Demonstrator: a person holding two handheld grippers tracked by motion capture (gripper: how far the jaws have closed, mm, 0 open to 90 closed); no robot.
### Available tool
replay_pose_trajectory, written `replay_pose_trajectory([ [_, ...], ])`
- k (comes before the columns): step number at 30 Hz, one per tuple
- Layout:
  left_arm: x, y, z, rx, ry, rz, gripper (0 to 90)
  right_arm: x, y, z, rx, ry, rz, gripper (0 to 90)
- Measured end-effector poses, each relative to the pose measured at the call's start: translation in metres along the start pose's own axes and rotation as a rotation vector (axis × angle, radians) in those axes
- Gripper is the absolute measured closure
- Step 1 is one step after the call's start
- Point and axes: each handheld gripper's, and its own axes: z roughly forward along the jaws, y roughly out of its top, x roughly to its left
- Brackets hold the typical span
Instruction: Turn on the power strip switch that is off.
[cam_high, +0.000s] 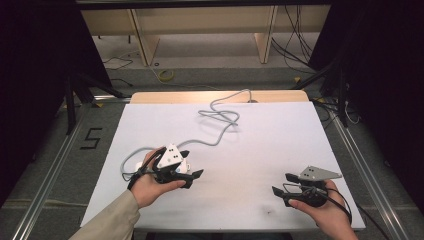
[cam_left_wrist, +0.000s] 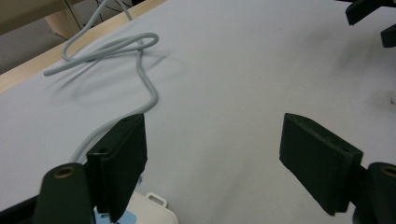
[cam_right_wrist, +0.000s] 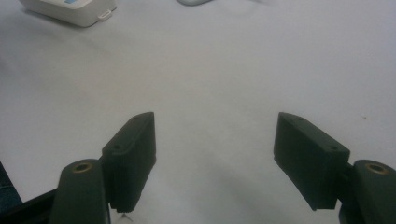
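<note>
Left claw (cam_high: 192, 176) sits low over the white table (cam_high: 260, 145), its jaws spread wide with nothing between them. From the left gripper view the two black pads (cam_left_wrist: 122, 158) frame bare table surface. Just under and behind that claw lies a small white plastic box (cam_left_wrist: 147, 212) with a blue label and a little tab on its edge; it lies flat on the table, right beside the left-hand pad, though I can't tell whether the pad touches it. In the high view the same box peeks out beneath the claw's grey three-cornered plate.

A grey cable (cam_high: 220, 120) runs from the box's side, snakes ahead of the left claw, makes a loose loop well beyond the jaws and carries on to the far edge of the table. In the left gripper view that loop (cam_left_wrist: 116, 49) lies ahead and to the left-hand side of the jaws, clear of both pads.

Over to the right claw (cam_high: 281, 183): it's held near the table's near edge, well apart from the left one, jaws also wide, nothing in them. Seen along its jaws, the white box (cam_right_wrist: 70, 10) lies far ahead and off to the left-hand pad's side.
</note>
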Motion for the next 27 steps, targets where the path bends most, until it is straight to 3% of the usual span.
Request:
replay_pose_trajectory([
  [3,-0.004,-0.004,0.000,-0.007,-0.008,0.000,22.4,0.000,0.000,0.001,-0.002,0.002,-0.001,30.3],
  [12,-0.004,-0.021,-0.006,0.054,-0.029,0.015,21.7,0.001,-0.001,0.001,0.001,0.009,-0.003,30.3],
  [19,-0.005,-0.026,-0.011,0.050,-0.013,0.018,20.9,0.000,-0.001,0.000,0.000,0.011,0.001,30.3],
  [27,-0.010,-0.026,-0.006,0.074,-0.027,0.022,20.5,0.001,-0.001,0.000,0.001,0.009,0.001,30.2],
])
